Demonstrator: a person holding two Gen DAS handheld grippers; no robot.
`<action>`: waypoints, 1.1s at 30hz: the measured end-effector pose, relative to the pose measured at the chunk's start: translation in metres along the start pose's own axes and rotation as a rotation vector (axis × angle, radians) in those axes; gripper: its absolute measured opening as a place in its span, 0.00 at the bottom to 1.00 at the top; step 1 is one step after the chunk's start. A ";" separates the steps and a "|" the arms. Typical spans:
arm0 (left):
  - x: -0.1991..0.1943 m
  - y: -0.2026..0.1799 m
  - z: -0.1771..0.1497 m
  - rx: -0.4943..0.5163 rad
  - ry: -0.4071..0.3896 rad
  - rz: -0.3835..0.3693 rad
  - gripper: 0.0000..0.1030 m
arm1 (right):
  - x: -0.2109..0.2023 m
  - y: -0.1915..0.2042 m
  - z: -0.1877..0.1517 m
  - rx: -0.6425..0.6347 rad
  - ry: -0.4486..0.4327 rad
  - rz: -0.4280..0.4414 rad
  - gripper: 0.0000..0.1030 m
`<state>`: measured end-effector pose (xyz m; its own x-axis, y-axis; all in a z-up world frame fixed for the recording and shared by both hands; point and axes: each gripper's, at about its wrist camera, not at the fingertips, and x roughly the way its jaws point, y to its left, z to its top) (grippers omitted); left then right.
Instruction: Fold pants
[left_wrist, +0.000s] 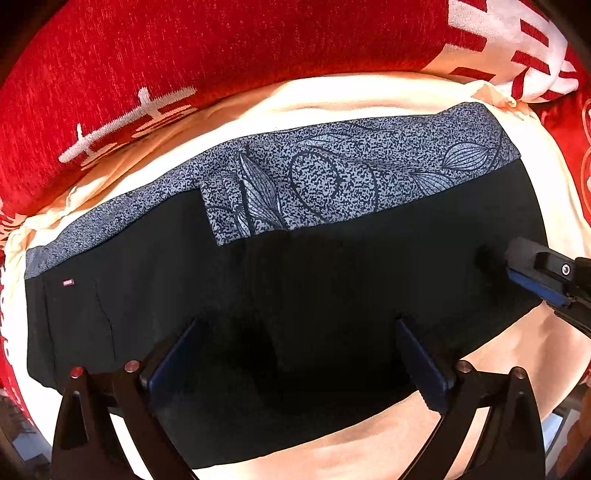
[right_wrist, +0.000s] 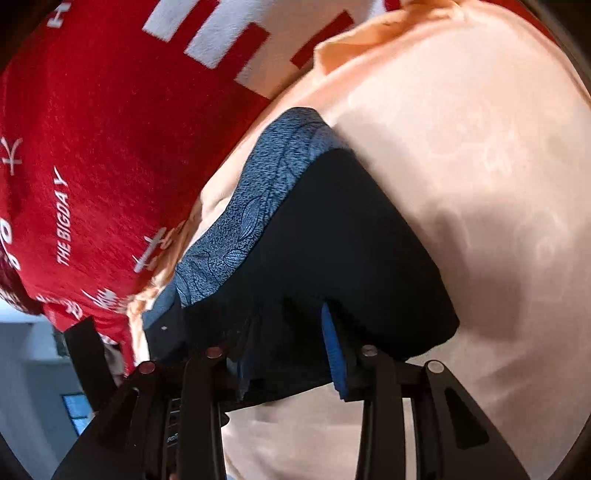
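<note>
pants (left_wrist: 332, 280): black, folded into a wide flat block, grey-blue speckled leaf-print band (left_wrist: 332, 166) along the far edge; small pink tag (left_wrist: 68, 282) near the left end; lies on the sheet, long side across the left wrist view
pants, right view (right_wrist: 351, 258): seen from one end, print band (right_wrist: 258, 192) on the left side, black part on the right, corner edge rounded
sheet (left_wrist: 498, 369): pale peach, under the pants on every side; wrinkled at the far edge
blanket (left_wrist: 184, 55): red with white characters and lettering, beyond and beside the sheet; reads "THE BIGDA Y" in the right view (right_wrist: 92, 129)
left hand-held gripper (left_wrist: 295, 354): fingers spread wide, over the near middle of the black part; blue pads (left_wrist: 424, 365) show on the inner faces; nothing between them; touching the cloth or not, cannot tell
right hand-held gripper (right_wrist: 280, 332): at the right end of the pants, the pants edge runs between its fingers; blue pad (right_wrist: 334, 350) against the cloth; gap looks narrow, but whether it pinches the cloth, cannot tell
right hand-held gripper from left view (left_wrist: 517, 266): tip reaches in from the right onto the black end of the pants
sharpness: right view slightly blurred
</note>
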<state>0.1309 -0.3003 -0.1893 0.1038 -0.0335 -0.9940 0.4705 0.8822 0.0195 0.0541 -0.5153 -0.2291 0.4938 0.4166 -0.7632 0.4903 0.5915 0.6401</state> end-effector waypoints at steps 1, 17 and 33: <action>0.001 -0.003 0.001 0.000 -0.001 0.003 0.99 | 0.000 0.001 0.000 -0.002 -0.002 -0.002 0.36; 0.005 -0.005 -0.006 -0.038 0.004 0.000 1.00 | 0.003 0.011 -0.001 -0.038 -0.003 -0.026 0.38; 0.011 0.008 -0.008 -0.080 0.021 -0.030 1.00 | 0.014 0.021 -0.003 -0.075 -0.001 -0.039 0.38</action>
<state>0.1287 -0.2895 -0.2007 0.0718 -0.0507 -0.9961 0.4016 0.9156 -0.0177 0.0689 -0.4951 -0.2265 0.4765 0.3914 -0.7872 0.4541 0.6571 0.6016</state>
